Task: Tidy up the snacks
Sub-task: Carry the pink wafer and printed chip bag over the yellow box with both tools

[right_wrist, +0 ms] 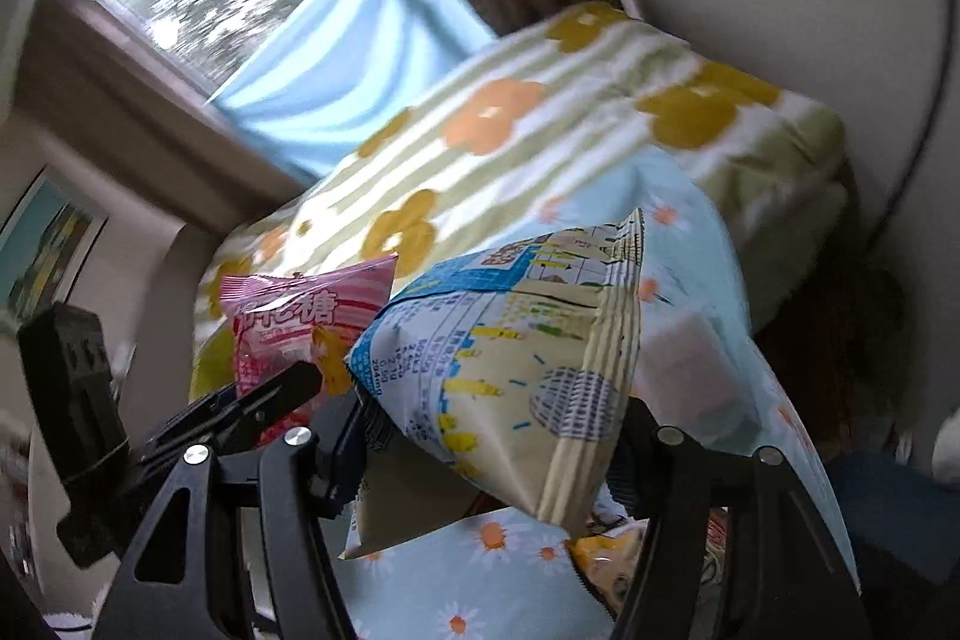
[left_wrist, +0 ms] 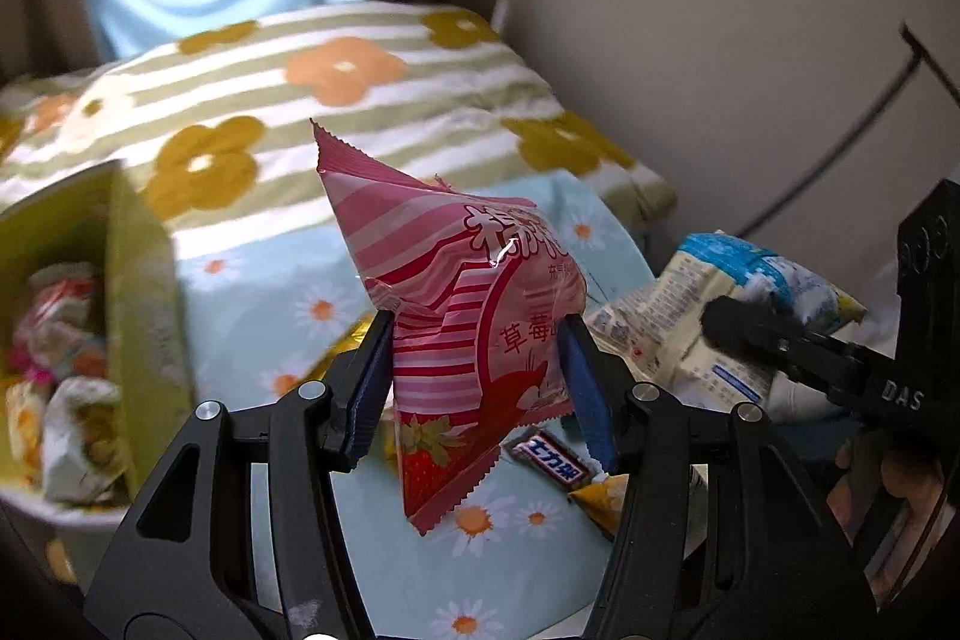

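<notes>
My left gripper is shut on a pink striped strawberry snack bag, with both blue pads pressing its sides and the bag lifted above the cloth. To its right, my right gripper holds a cream and blue snack bag. In the right wrist view, that gripper is shut on the cream and blue bag, which hides the right finger. To the left there, the pink bag is held by the left gripper.
A green box with several wrapped snacks stands at the left. On the light blue daisy cloth lie a dark chocolate bar and a yellow packet. A folded flowered blanket lies behind, with a wall to the right.
</notes>
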